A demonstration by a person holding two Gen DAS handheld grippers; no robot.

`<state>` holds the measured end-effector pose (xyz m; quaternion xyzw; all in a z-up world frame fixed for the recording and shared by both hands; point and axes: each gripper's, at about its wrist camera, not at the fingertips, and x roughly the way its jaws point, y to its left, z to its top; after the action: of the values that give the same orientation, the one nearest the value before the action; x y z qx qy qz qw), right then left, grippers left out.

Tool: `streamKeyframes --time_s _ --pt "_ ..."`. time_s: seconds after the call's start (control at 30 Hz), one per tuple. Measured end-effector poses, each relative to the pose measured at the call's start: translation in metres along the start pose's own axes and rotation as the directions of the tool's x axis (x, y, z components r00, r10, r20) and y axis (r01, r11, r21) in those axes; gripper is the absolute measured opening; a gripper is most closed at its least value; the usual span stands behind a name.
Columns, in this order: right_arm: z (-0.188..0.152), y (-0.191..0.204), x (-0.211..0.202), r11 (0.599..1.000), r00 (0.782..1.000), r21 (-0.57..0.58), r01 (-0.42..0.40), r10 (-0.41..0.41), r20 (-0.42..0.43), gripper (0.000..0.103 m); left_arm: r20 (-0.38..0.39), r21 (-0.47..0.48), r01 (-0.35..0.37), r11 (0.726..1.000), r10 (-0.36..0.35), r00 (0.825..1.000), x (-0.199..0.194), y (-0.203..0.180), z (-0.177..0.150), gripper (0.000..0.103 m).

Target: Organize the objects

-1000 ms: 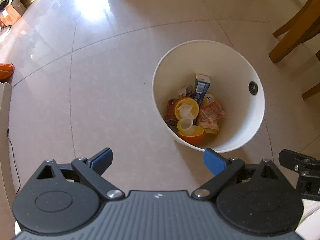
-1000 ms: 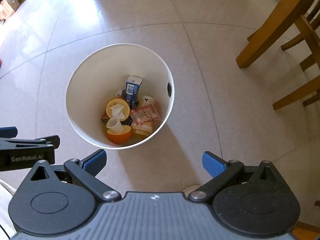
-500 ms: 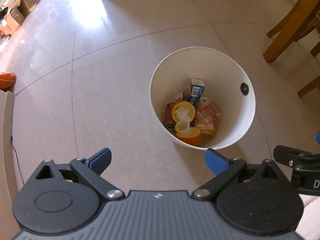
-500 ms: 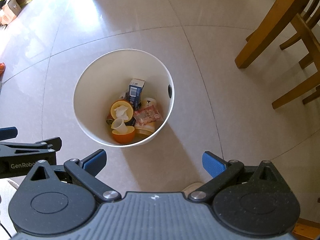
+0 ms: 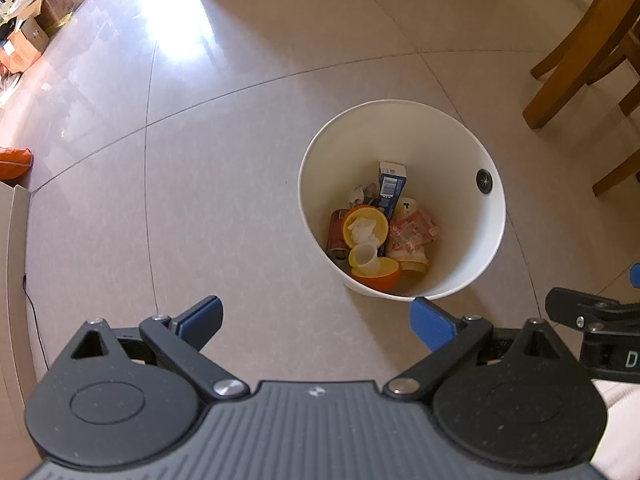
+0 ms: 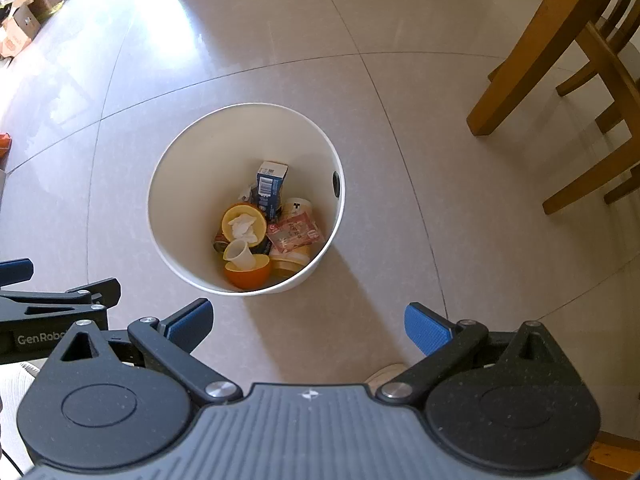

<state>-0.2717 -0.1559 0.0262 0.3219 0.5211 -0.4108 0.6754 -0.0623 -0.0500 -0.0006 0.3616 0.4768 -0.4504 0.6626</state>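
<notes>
The white bin (image 6: 245, 200) of rubbish stands on the floor (image 6: 400, 120) ahead of both empty, wide-open hand-held grippers, nearer the right hand-held gripper (image 6: 307, 326) than the left hand-held gripper (image 5: 316, 319).

Both wrist views rose and pulled back from the white bin (image 5: 401, 200); it shrank in frame. More far floor, with cardboard boxes (image 5: 38, 28), entered at the top. The right gripper (image 5: 592, 320) intruded further into the left view.
</notes>
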Motion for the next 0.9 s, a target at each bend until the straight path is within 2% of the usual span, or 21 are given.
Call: streamKeyframes --time_s 0.9 --pt "0.0020 0.0003 -0.0031 1.000 1.000 0.004 -0.003 0.003 -0.001 0.103 0.001 0.002 0.015 1.000 -0.015 1.000 -0.0045 0.0051 -0.0016 0.100"
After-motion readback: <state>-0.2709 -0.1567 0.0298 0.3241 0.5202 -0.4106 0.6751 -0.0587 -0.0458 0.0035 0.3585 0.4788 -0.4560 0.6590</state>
